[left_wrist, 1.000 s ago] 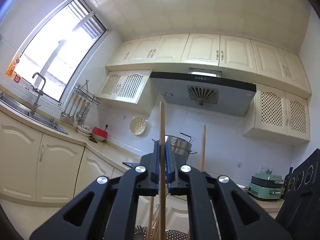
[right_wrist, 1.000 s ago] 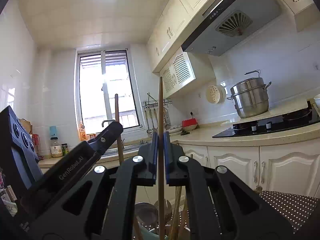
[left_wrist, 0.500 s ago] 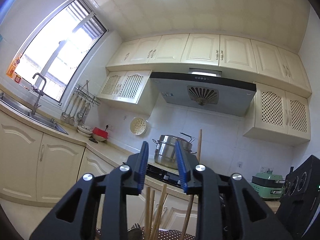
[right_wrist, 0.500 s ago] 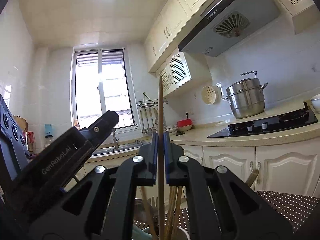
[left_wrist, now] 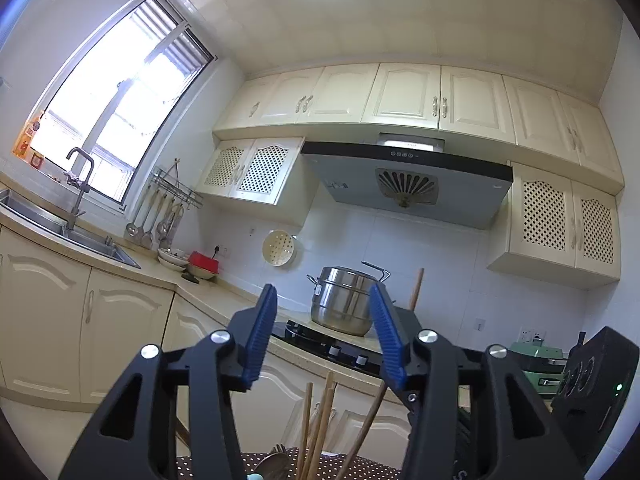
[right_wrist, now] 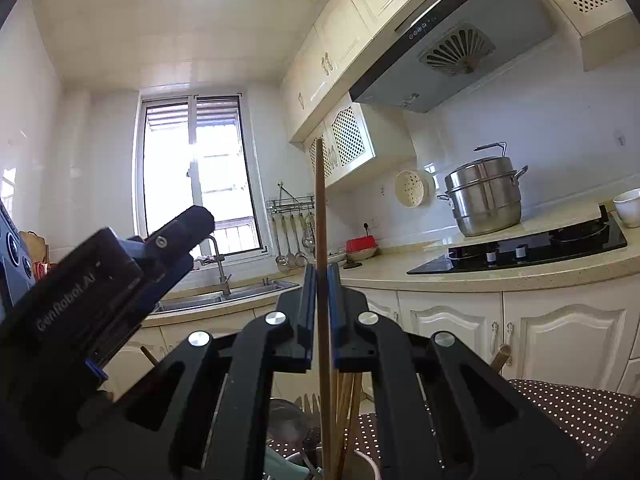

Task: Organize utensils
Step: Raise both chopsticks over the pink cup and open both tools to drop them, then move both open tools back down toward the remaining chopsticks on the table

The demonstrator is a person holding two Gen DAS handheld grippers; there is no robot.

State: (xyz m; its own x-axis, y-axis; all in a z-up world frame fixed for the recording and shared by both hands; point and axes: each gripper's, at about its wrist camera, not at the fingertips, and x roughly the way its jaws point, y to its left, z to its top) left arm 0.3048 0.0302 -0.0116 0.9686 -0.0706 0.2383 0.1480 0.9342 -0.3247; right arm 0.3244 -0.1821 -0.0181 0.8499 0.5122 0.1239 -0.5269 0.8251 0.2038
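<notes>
My left gripper [left_wrist: 323, 330] is open and empty, jaws wide apart. Below it several wooden chopsticks [left_wrist: 316, 428] and a metal utensil [left_wrist: 276, 460] stand upright; what holds them is hidden. My right gripper [right_wrist: 320, 304] is shut on a single wooden chopstick [right_wrist: 320, 216], held upright with its lower end down among other chopsticks [right_wrist: 346, 408] and metal utensils [right_wrist: 296, 420]. The left gripper's body [right_wrist: 104, 292] shows at the left of the right wrist view. The right gripper's body [left_wrist: 596, 388] shows at the right of the left wrist view.
A dark polka-dot cloth [right_wrist: 568, 404] lies under the utensils. Behind are a counter with a black hob [right_wrist: 520, 248], a steel steamer pot [right_wrist: 484, 196], a sink with tap [right_wrist: 224, 292], and hanging ladles [right_wrist: 292, 240]. A green appliance [left_wrist: 536, 364] stands at the right.
My left gripper let go of its chopstick and opened wide; that chopstick dropped down among the others. My right gripper still holds its chopstick and has lowered slightly.
</notes>
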